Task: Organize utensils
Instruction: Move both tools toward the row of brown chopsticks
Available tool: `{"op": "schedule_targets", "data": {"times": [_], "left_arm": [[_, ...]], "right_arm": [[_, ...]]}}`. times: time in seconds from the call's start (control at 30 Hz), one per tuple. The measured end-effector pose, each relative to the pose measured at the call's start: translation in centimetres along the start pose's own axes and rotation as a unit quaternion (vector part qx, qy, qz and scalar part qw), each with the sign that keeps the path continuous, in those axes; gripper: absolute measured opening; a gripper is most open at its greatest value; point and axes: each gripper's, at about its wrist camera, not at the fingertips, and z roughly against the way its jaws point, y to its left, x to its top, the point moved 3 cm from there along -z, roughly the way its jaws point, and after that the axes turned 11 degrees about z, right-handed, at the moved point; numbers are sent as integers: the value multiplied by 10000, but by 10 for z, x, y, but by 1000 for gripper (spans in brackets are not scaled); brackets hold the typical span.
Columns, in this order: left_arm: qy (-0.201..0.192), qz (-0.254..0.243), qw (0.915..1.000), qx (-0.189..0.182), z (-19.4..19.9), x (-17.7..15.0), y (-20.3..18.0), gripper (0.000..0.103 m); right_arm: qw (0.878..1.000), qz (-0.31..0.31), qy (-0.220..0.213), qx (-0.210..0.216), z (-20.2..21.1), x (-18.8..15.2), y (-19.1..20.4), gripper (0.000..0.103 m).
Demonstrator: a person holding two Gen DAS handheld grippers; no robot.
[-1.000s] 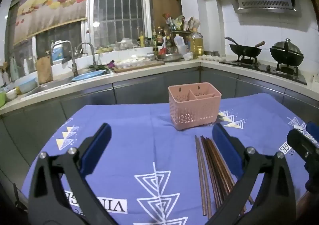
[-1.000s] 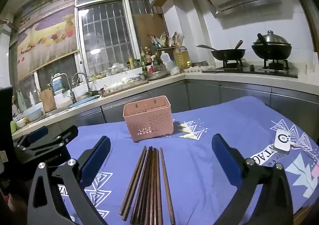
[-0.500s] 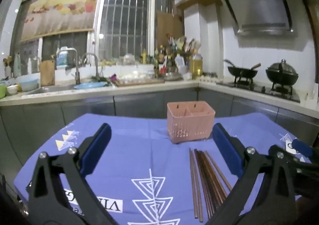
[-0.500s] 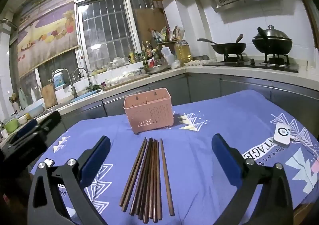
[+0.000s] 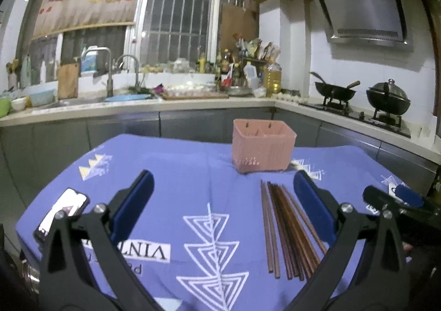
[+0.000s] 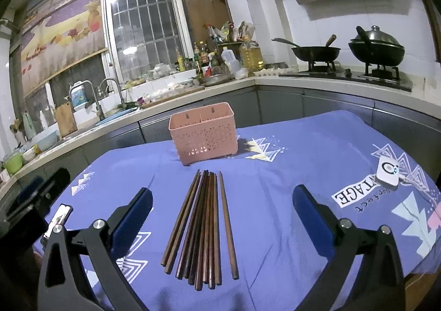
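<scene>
Kitchen counters, a sink and a stove ring a desk [image 6: 303, 145] draped in a purple cloth printed with white triangles. On it lies a bundle of dark brown wooden chopsticks [image 6: 204, 225], side by side with their far tips pointing at a pink perforated plastic utensil holder [image 6: 204, 137] that stands upright just beyond them. The holder has two compartments, both apparently empty, so no chopstick is sorted yet.

Compared with a second ago, the right hand-held gripper [image 6: 222, 217] has settled so the bundle sits centred between its blue-padded fingers, which are spread wide and grip nothing. That lines it up for a pick, probably of the loose chopstick on the holder's right-hand side of the bundle.

The left hand-held gripper [image 5: 220, 206] has pulled back and tilted up over the same second: its view now takes in more of the room, and a smartphone with a lit screen [image 5: 62, 209], lying well to the left of the holder near the desk's edge, has come into sight. Its fingers are also spread apart and empty, and the chopsticks lie toward its right finger.

A small white device with a round mark [image 6: 388, 173] rests well to the right of the holder.
</scene>
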Motion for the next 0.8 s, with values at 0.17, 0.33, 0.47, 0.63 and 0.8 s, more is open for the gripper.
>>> {"op": "schedule_targets", "data": {"times": [0.17,0.33,0.47,0.63,0.8], "left_arm": [[24,226,9996,162,1,-6,10,97],[235,262,9992,194,-6,-10,11,97],[325,44,9995,15,-7,-12,-1,97],[322,7,9994,-138,-6,-12,-4,97],[181,-209,9995,-126,-10,-6,-12,97]], "right_arm": [[10000,-8,-69,-52,5,-4,0,100],[9999,56,63,78,0,-8,3,100],[9989,236,186,371,-5,-11,11,100],[9976,366,307,495,-9,-13,16,100],[9983,424,216,330,-9,-7,12,100]]}}
